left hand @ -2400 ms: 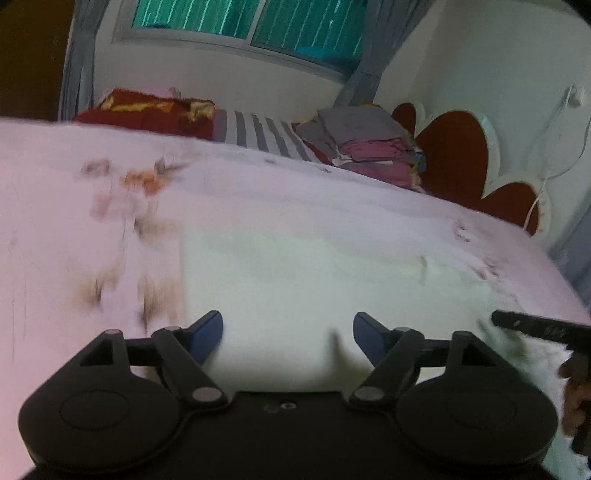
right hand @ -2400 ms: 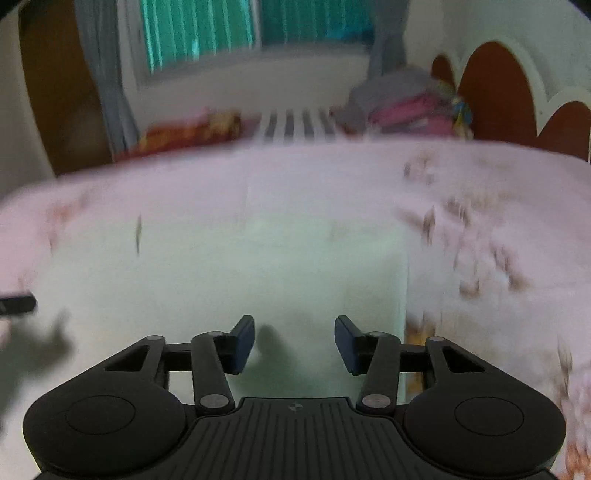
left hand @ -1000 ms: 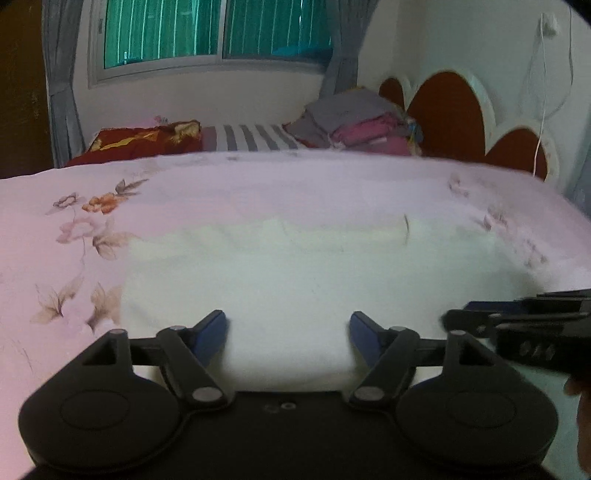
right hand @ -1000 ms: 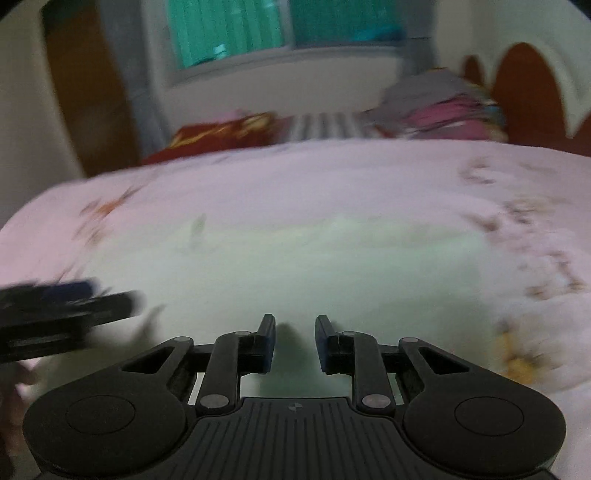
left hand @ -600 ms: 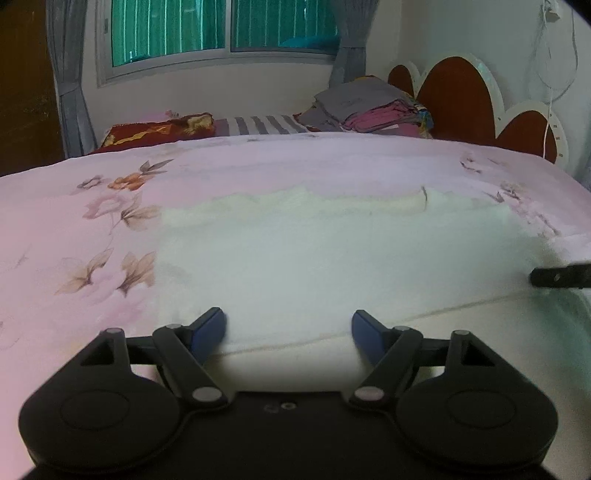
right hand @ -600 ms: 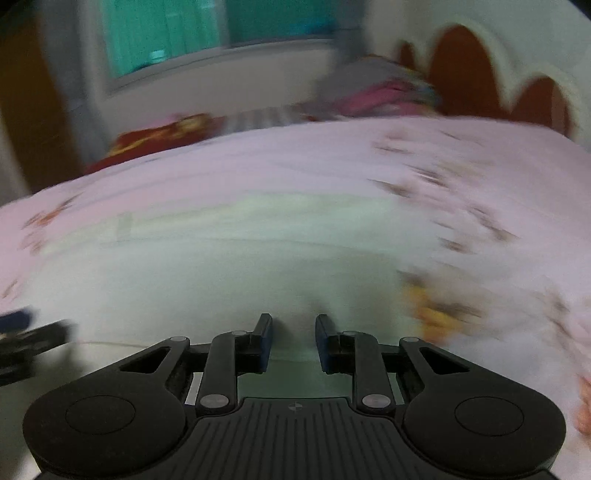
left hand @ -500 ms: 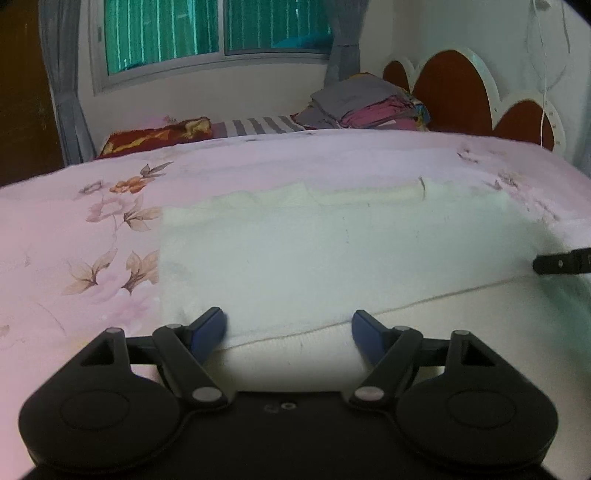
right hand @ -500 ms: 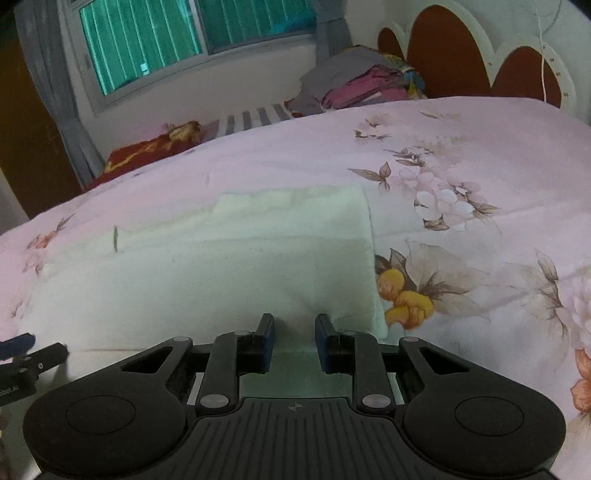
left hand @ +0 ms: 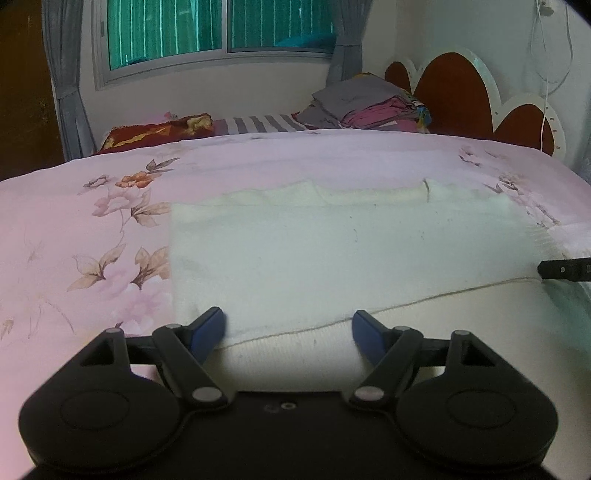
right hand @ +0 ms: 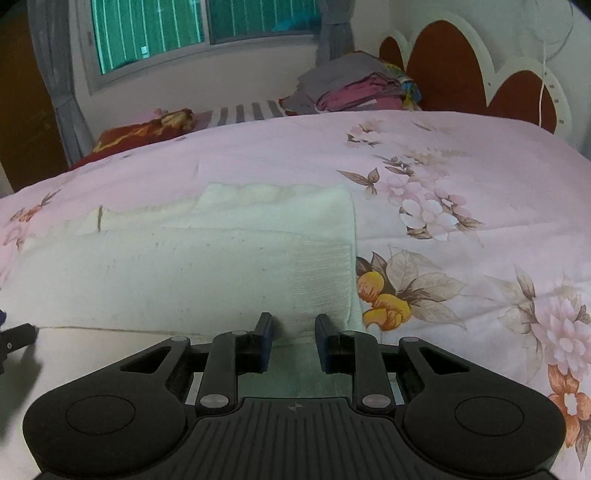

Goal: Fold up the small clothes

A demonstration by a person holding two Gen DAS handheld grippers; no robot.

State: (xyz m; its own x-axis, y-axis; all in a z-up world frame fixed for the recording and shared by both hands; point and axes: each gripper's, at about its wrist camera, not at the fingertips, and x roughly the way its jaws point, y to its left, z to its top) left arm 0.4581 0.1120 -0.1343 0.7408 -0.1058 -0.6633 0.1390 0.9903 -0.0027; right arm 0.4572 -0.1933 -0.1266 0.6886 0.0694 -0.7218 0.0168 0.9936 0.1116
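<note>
A white cloth [left hand: 332,251] lies flat on the pink floral bedspread [left hand: 74,229], partly folded, with a hem line running across its near part. My left gripper [left hand: 288,330] is open, its blue pads wide apart over the cloth's near left edge. My right gripper [right hand: 293,341] has its jaws narrowly apart around the cloth's [right hand: 184,266] near right edge; I cannot tell whether it pinches the fabric. The right gripper's tip shows at the right edge of the left wrist view [left hand: 565,269].
A stack of folded clothes [left hand: 365,107] sits at the far end of the bed, beside a striped pillow [left hand: 258,123] and a red pillow [left hand: 155,134]. A red and white headboard [left hand: 461,92] stands at the right. A window [left hand: 218,29] is behind.
Both grippers have drawn back toward the near edge of the cloth, and a folded layer with a hem line now lies across it. The right gripper narrowed about a second ago.
</note>
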